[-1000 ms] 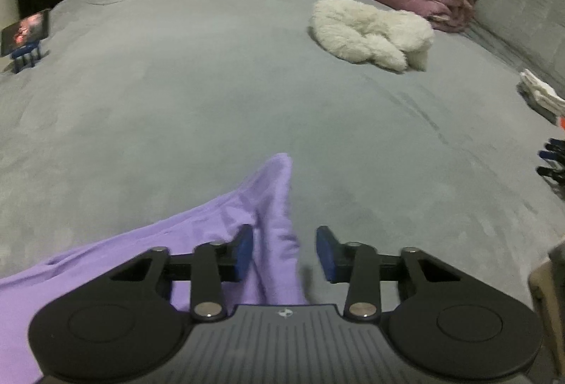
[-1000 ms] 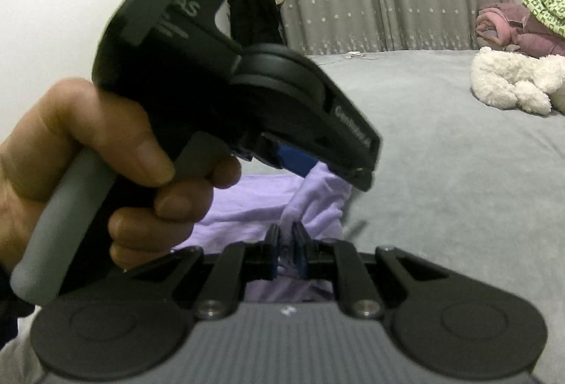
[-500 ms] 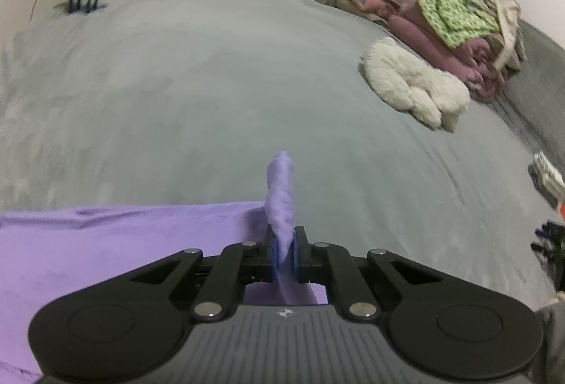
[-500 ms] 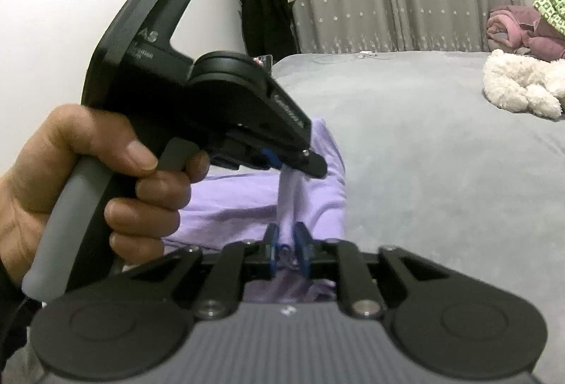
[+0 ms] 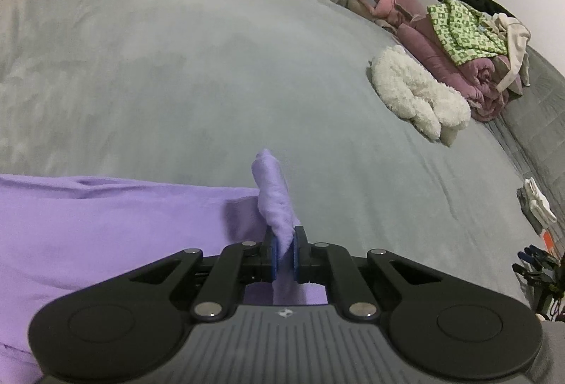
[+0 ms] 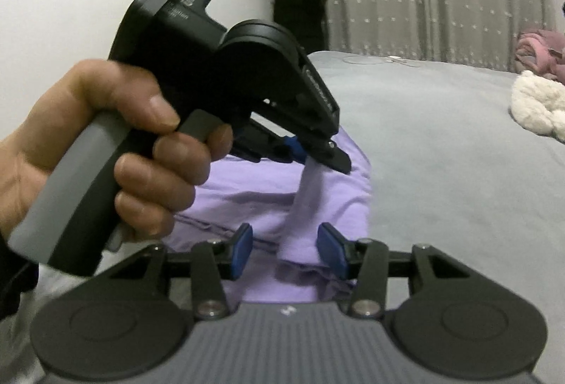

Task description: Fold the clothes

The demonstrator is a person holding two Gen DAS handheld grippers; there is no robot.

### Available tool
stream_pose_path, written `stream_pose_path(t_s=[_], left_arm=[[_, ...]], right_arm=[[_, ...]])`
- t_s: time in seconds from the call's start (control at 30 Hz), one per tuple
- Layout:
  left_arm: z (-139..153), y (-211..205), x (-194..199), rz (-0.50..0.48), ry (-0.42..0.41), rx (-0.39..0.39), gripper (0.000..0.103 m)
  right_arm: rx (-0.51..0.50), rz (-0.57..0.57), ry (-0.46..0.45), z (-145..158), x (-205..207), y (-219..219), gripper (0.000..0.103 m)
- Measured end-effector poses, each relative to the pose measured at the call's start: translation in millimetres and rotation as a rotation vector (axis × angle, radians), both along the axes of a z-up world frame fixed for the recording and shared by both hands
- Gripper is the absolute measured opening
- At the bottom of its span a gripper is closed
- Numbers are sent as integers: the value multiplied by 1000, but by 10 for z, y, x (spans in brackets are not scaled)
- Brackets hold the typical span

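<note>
Handover: left gripper (image 5: 283,255), open a second ago, now clenches the purple garment's (image 5: 106,228) corner. Right gripper (image 6: 285,248), previously pinching, is opening, cloth loose between jaws. Garment lies on bed (image 5: 212,66), 6 o'clock.

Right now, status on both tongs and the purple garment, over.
Left tongs shut on purple garment, fold pinched. Right tongs opening, cloth strip between pads, not gripped. Bed ahead bare; white fleece well off to the side.
</note>
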State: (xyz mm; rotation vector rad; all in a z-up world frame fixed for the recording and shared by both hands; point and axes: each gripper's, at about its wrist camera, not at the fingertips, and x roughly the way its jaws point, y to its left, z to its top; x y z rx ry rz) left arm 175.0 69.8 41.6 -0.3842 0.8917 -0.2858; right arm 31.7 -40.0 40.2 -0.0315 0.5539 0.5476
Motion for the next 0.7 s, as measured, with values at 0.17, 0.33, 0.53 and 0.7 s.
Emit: stream_pose_path(t_s=[0.17, 0.33, 0.53, 0.7], left_arm=[[23, 8, -7, 6, 13, -8, 7], [92, 4, -25, 26, 30, -39, 7], [220, -79, -26, 36, 15, -39, 7], [188, -97, -5, 35, -1, -16, 6]], right_arm=[[-87, 22, -36, -28, -12, 123, 41], [-194, -19, -73, -72, -17, 178, 40], [-236, -51, -86, -129, 42, 233, 22], [-204, -63, -90, -113, 64, 208, 10]])
